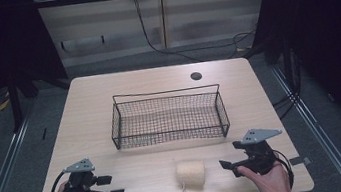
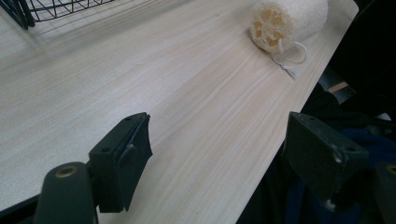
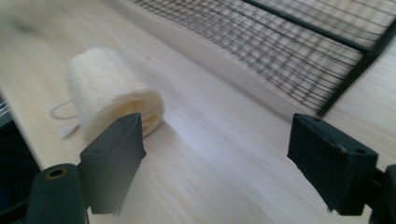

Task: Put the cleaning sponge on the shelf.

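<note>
A pale loofah sponge (image 1: 191,173) with a white string loop lies on its side near the table's front edge, between my two grippers. It appears far off at upper right as the loofah (image 2: 285,21) in the left gripper view, and close at left as the loofah (image 3: 109,95) in the right gripper view. A black wire basket (image 1: 168,118) stands empty at mid-table. My left gripper (image 1: 109,186) is open at front left, nothing between its jaws. My right gripper (image 1: 231,155) is open just right of the loofah, apart from it.
The wooden table (image 1: 107,89) has a round cable hole (image 1: 196,76) at the back. The basket's corner (image 2: 18,11) sits at top left of the left gripper view; its mesh wall (image 3: 280,42) crosses the right gripper view. Dark floor and cables surround the table.
</note>
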`<state>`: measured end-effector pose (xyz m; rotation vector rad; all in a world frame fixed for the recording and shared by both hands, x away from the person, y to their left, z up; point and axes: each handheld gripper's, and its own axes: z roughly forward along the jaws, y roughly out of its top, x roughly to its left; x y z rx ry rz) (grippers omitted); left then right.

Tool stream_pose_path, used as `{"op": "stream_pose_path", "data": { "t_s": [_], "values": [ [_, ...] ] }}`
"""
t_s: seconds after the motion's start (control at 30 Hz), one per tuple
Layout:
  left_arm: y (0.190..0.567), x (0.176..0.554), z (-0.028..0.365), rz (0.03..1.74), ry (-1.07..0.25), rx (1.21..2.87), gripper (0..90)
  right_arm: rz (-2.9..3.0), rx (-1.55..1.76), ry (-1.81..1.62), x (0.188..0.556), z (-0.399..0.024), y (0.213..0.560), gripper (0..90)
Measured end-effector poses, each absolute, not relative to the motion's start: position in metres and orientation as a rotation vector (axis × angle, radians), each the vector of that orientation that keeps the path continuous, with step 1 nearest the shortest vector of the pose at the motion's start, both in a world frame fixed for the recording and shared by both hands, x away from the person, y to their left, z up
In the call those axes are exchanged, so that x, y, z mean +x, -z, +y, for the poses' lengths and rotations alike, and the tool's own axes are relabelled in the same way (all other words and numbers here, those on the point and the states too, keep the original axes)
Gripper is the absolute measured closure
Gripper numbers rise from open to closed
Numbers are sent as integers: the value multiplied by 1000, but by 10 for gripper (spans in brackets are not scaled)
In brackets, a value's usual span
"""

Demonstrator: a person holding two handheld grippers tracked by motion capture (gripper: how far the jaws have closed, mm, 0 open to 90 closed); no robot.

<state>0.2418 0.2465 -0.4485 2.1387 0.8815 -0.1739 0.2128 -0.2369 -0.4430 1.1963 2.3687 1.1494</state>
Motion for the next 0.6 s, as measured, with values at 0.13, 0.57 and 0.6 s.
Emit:
{"op": "stream_pose_path", "data": {
  "t_s": [0.13,0.57,0.6],
  "values": [
    [449,242,246,883,173,2137,227,2475,1186,-1118,214,-233,436,210],
    [449,242,246,887,174,2147,228,2657,1133,-1081,227,-216,419,227],
    [449,242,247,888,174,2146,228,2683,1116,-1057,227,-213,417,222]
  ]
}}
